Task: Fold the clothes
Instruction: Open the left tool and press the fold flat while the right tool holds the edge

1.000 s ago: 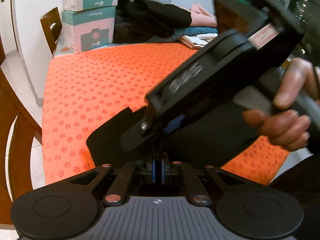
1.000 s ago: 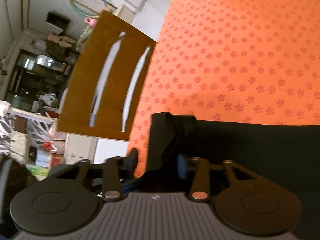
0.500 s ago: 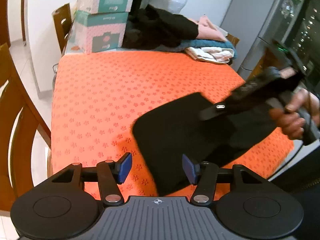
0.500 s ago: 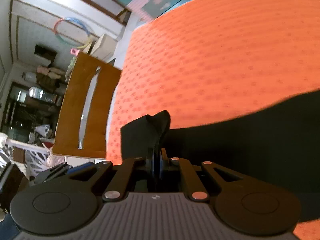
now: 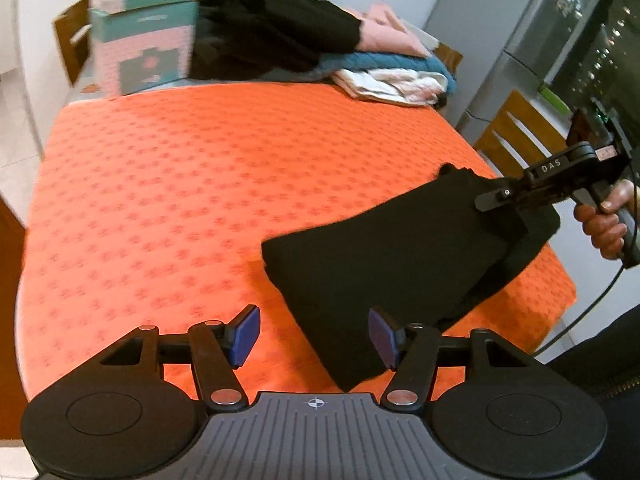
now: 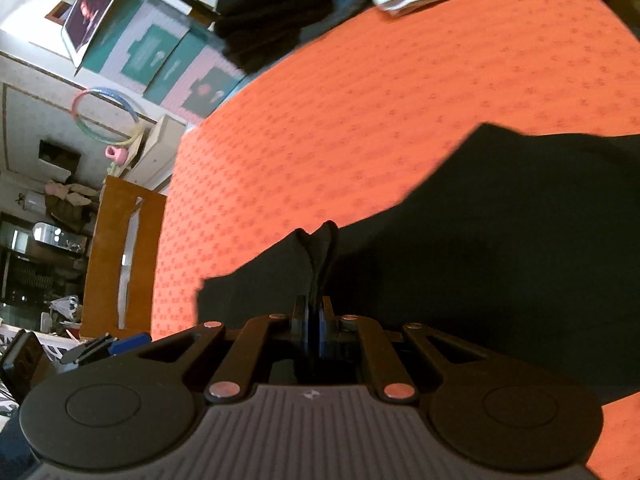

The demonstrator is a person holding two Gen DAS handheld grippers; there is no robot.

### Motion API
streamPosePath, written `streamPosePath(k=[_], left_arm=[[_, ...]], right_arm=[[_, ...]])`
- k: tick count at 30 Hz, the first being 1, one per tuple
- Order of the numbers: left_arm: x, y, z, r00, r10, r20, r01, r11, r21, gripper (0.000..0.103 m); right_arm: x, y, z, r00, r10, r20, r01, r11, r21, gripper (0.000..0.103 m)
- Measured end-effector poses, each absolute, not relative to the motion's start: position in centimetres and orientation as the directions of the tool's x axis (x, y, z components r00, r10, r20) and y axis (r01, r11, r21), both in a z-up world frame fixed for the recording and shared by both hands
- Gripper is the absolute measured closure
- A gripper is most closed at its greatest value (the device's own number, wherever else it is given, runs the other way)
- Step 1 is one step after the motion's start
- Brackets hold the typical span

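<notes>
A folded black garment [image 5: 384, 264] lies on the orange flower-patterned table cover [image 5: 200, 184], near the front right corner. My left gripper [image 5: 314, 336] is open and empty, hovering over the garment's near edge. My right gripper [image 6: 314, 320] is shut on a pinched fold of the black garment [image 6: 480, 248] and holds that edge lifted. In the left wrist view the right gripper [image 5: 490, 200] shows at the garment's far right corner, with a hand behind it.
A pile of clothes [image 5: 360, 56] and stacked pink-and-teal boxes [image 5: 144, 28] stand at the far end of the table. Wooden chairs [image 6: 120, 256] stand by the table's sides. A refrigerator [image 5: 520, 32] is at the back right.
My left gripper let go of the garment, opened and drew back. My right gripper shut on the garment's edge and carried it to the right across the table.
</notes>
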State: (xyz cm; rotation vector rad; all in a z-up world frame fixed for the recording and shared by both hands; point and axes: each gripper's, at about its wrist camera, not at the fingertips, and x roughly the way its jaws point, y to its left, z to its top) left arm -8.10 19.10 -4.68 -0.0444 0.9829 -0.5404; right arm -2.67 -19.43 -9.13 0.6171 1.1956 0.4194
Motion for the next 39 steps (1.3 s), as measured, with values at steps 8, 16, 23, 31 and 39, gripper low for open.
streamPosePath(k=[8, 16, 23, 31, 39], left_arm=[[-7.8, 13.2, -5.6, 0.387, -0.462, -0.798, 0.461, 0.847, -0.267, 0.040], [-8.0, 10.2, -5.8, 0.387, -0.437, -0.812, 0.443, 0.860, -0.252, 0.040], [-7.6, 8.3, -5.9, 0.403, -0.425, -0.811, 0.429, 0.870, -0.243, 0.040], [-6.1, 6.8, -8.1, 0.390, -0.409, -0.825, 0.429, 0.873, -0.231, 0.040], [-5.7, 7.7, -8.4, 0.388, -0.411, -0.825, 0.409, 0.879, -0.246, 0.040]], right_arm=[[-2.2, -26.8, -11.1, 0.337, 0.582, -0.740, 0.048, 0.774, 0.631, 0.098], [-1.9, -29.6, -14.4, 0.311, 0.592, -0.743, 0.080, 0.763, 0.641, 0.098], [-1.3, -29.6, -16.0, 0.302, 0.611, -0.732, 0.077, 0.750, 0.657, 0.097], [-2.1, -29.6, -12.7, 0.360, 0.443, -0.821, -0.002, 0.881, 0.474, 0.086], [-3.6, -24.4, -9.1, 0.424, 0.390, -0.818, -0.230, 0.919, 0.319, 0.076]])
